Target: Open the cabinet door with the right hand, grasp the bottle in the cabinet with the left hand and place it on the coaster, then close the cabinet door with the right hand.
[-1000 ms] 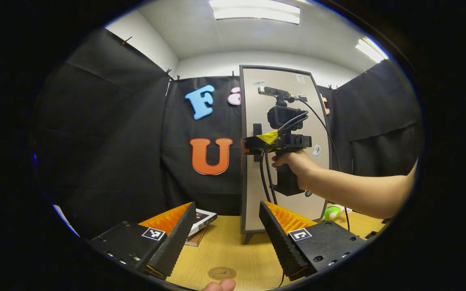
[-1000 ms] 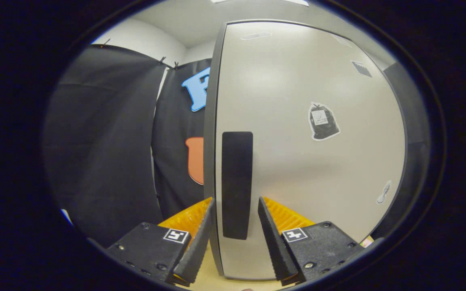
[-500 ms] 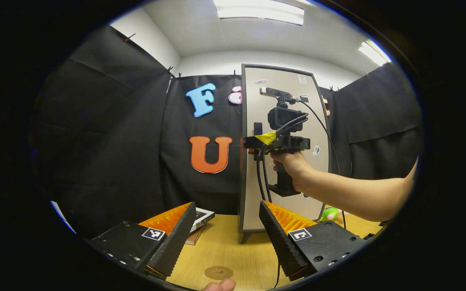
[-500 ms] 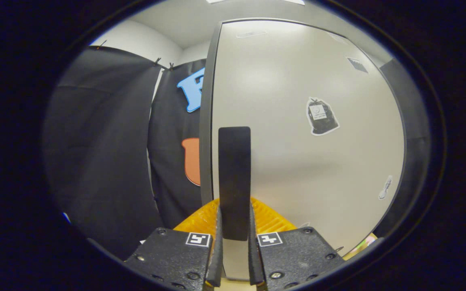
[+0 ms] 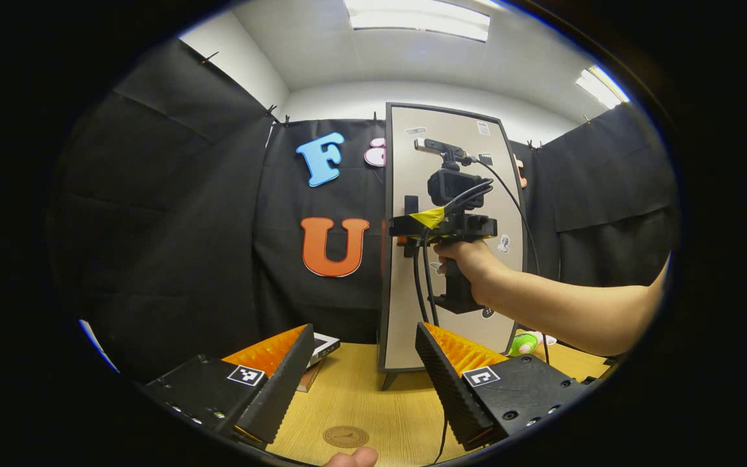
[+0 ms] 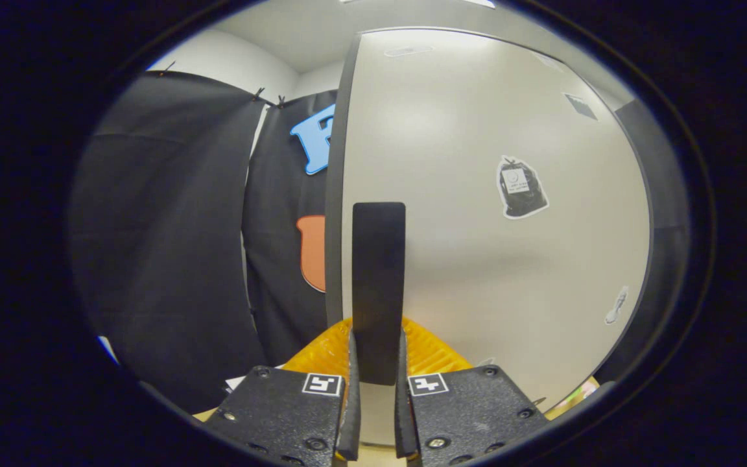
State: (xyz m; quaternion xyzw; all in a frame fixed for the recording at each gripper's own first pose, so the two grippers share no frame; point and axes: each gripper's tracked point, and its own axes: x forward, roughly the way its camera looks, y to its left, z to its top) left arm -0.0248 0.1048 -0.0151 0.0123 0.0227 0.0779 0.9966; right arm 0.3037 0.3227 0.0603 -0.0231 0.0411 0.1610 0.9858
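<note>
Right gripper (image 6: 377,395) pinched on door handle (image 6: 378,292), held out at arm's length by hand (image 5: 471,259). Left gripper (image 5: 360,383) spread wide, hovering low.

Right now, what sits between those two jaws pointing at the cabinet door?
In the right gripper view, the door's dark upright handle sits between the right gripper jaws, which press on it from both sides.

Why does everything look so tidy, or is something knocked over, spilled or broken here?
Nothing stands out. The cabinet stands upright on the table, door closed, and the right tool is clamped squarely on its handle.
</note>
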